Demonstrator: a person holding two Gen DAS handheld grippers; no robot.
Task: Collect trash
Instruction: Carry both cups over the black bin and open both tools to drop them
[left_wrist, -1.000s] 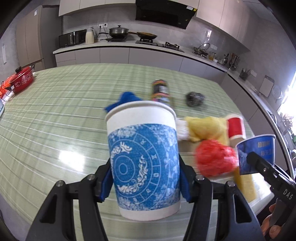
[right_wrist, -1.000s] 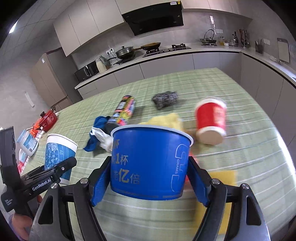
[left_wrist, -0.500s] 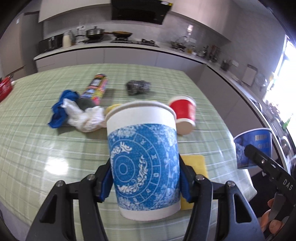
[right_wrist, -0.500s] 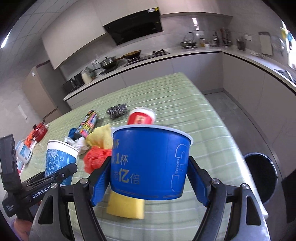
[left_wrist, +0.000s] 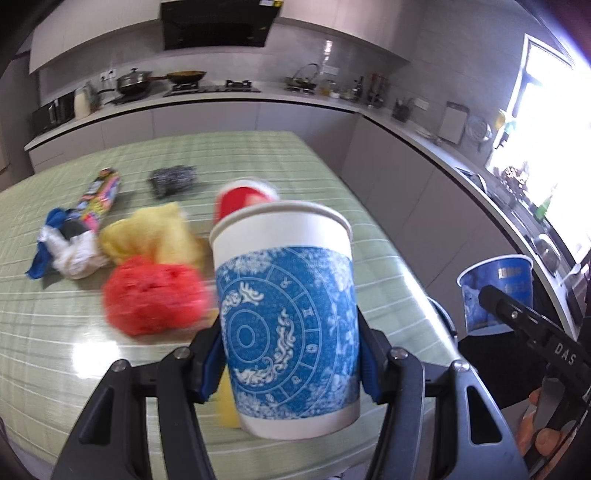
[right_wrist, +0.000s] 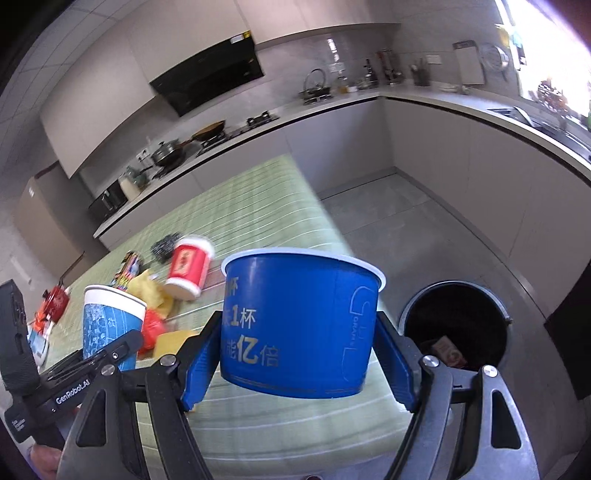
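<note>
My left gripper (left_wrist: 290, 354) is shut on a tall white paper cup with a blue pattern (left_wrist: 284, 295), held upright over the table's near right part. My right gripper (right_wrist: 295, 354) is shut on a wide blue paper bowl (right_wrist: 299, 325), held past the table's right edge. A round black trash bin (right_wrist: 456, 325) stands on the floor just right of the bowl, with some litter inside. From the right wrist view the patterned cup (right_wrist: 109, 325) shows at the left. From the left wrist view the blue bowl (left_wrist: 495, 291) shows at the right.
On the green striped tablecloth (left_wrist: 240, 162) lie a red cup on its side (left_wrist: 240, 201), a red crumpled bag (left_wrist: 151, 295), a yellow cloth (left_wrist: 155, 232), a white and blue wad (left_wrist: 62, 247), a colourful can (left_wrist: 101, 194) and a dark scrubber (left_wrist: 171, 179). Grey cabinets (right_wrist: 480, 155) line the floor.
Both grippers have swung to the right with their cups still held. The table's right edge, the floor and the black bin have come into the right wrist view.
</note>
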